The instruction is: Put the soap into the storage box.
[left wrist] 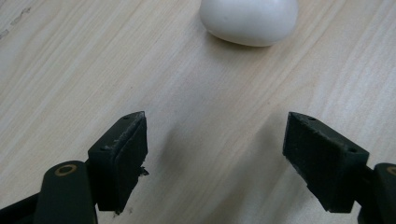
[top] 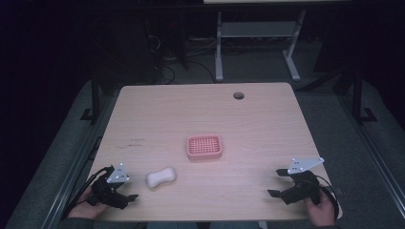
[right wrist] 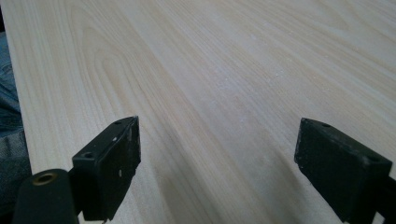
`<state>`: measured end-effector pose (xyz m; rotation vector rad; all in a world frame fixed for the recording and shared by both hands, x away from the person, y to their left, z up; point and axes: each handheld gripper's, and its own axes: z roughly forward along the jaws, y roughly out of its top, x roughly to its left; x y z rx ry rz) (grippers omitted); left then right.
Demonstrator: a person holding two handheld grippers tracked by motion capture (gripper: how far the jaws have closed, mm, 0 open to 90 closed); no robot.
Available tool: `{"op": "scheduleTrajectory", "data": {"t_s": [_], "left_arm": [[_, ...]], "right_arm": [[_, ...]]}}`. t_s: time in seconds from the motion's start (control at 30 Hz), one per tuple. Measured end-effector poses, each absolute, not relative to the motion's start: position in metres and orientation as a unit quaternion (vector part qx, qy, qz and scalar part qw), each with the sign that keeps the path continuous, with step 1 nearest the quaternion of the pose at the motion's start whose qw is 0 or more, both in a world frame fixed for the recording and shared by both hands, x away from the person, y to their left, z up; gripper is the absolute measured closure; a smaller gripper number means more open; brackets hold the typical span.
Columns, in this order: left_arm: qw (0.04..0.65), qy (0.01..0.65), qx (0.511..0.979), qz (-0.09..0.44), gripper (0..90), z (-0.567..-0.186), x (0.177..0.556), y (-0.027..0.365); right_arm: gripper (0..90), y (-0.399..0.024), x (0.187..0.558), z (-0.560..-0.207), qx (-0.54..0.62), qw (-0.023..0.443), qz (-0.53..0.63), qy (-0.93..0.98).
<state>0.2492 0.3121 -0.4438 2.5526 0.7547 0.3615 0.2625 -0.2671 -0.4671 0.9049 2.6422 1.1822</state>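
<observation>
Pale wood grain runs across the surface (top: 267, 119) I am working over, with a small round hole (top: 238, 95) near its far edge. From the high view I have my left tool (top: 125, 187) low at the near left corner, held in a hand (top: 86, 206) that comes in from the bottom edge, its grey three-cornered plate on top and its cable trailing off to the left. Its jaws stand wide apart with nothing between them; in the left gripper view I see bare wood between the two black pads (left wrist: 123, 158) and nothing pressed against either.

The white soap bar (top: 161, 177) lies flat on the surface just beside that left tool, a little farther in and toward the middle. In the left gripper view the same bar (left wrist: 250, 21) sits ahead of the open jaws, apart from them, cut off by the top edge of the picture. It has a waisted, rounded shape.

The pink soap dish (top: 205, 147) with its ridged grid top stands near the middle of the surface, beyond the soap bar and to its right, apart from it, with nothing in it.

My right tool (top: 279, 182) rests at the near right corner in the other hand (top: 321, 210), well apart from both things. Its jaws are spread wide as well, holding nothing; the right gripper view shows plain wood between the pads (right wrist: 112, 163)
</observation>
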Motion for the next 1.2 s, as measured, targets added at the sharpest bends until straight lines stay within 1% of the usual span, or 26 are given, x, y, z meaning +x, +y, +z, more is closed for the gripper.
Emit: {"op": "scheduleTrajectory", "data": {"t_s": [1.2], "left_arm": [[0.23,0.244,0.933,0.131,23.2,-0.442,0.254,0.295]], "right_arm": [[14.1,-0.265,0.265,-0.468,0.294,0.052,0.389,0.872]]}}
